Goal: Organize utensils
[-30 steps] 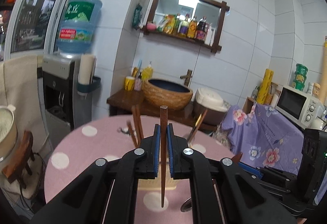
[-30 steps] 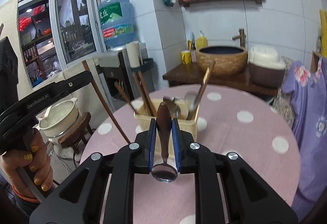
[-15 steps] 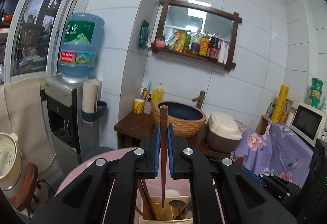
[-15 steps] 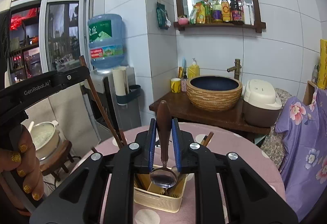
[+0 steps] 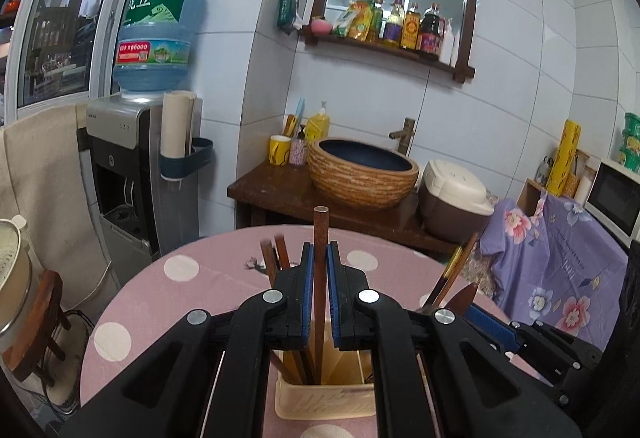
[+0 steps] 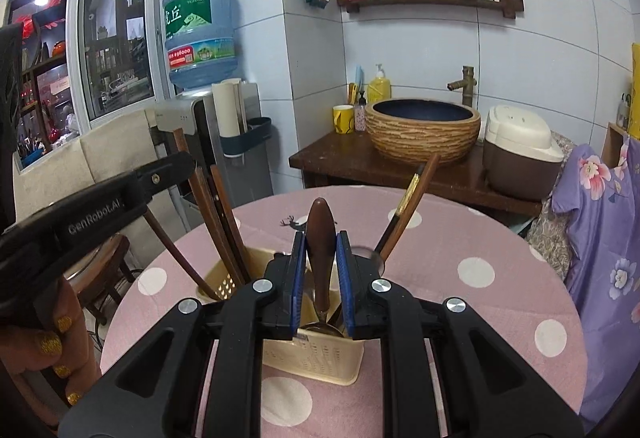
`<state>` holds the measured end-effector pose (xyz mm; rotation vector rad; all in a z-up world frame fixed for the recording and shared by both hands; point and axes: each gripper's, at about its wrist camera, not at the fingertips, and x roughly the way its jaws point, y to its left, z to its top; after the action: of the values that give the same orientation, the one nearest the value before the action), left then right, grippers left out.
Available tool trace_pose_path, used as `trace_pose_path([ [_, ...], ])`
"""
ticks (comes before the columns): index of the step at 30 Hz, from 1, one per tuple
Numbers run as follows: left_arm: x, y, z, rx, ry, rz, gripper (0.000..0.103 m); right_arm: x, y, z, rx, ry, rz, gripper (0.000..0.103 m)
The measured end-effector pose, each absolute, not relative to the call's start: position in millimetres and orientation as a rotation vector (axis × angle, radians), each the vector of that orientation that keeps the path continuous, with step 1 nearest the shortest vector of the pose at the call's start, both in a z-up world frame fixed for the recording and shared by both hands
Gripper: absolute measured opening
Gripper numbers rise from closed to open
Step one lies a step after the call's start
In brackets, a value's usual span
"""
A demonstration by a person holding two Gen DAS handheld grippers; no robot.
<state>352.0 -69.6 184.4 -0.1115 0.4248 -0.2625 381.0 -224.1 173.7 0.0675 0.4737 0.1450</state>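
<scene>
Right now both tongs hang over the cream utensil caddy [image 5: 320,394] on the pink polka-dot bench [image 5: 160,302], each clenched on one piece. The left tongs [image 5: 320,290] grip a dark wooden chopstick [image 5: 320,234] whose long axis runs nearly upright, 12 to 6 o'clock; its lower end dips into the caddy's near compartment, just beside the chopsticks already standing there [image 5: 276,258]. The right tongs [image 6: 321,274] pinch a wooden-handled spoon [image 6: 320,234], handle up at 12 o'clock and bowl down at 6, the bowl sitting at or just inside the rim of the caddy [image 6: 316,358], in the section where another long-handled utensil [image 6: 408,206] leans toward 1 o'clock. Seen from the right wrist, the chopstick section lies at about 10 o'clock. Since each piece looks lined up straight above its own compartment, the coming move probably needs only a short drop and a release; the chopstick seems deeper in.
</scene>
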Motion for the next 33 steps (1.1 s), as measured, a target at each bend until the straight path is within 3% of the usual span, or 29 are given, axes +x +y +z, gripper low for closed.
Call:
trace_pose_path([
  [8, 352, -66, 165, -0.105, 0.441, -0.259, 0.008, 379, -228, 150, 0.067, 0.477, 0.139, 0.016],
  [10, 349, -63, 166, -0.105, 0.442, -0.266, 0.008, 378, -228, 147, 0.061, 0.473, 0.139, 0.021],
  [11, 346, -64, 166, -0.099, 0.438, -0.271, 0.012, 377, -228, 146, 0.061, 0.473, 0.143, 0.027],
  [12, 342, -64, 167, -0.092, 0.431, -0.274, 0.018, 374, -229, 146, 0.067, 0.465, 0.141, 0.034],
  [14, 331, -60, 170, -0.097, 0.4, -0.277, 0.048, 367, -230, 147, 0.074, 0.449, 0.136, 0.041],
  [16, 319, -53, 171, -0.113, 0.372, -0.298, 0.06, 357, -232, 148, 0.068, 0.433, 0.12, 0.045],
  [19, 299, -46, 170, -0.091, 0.329, -0.284, 0.087, 336, -237, 150, 0.066, 0.401, 0.098, 0.065],
  [21, 282, -38, 168, -0.086, 0.295, -0.282, 0.097, 317, -241, 151, 0.069, 0.372, 0.088, 0.076],
  [25, 242, -27, 158, -0.062, 0.238, -0.314, 0.097, 279, -243, 147, 0.045, 0.329, 0.059, 0.092],
  [33, 170, -7, 117, -0.073, 0.167, -0.266, 0.098, 195, -245, 109, 0.077, 0.3, 0.014, 0.097],
])
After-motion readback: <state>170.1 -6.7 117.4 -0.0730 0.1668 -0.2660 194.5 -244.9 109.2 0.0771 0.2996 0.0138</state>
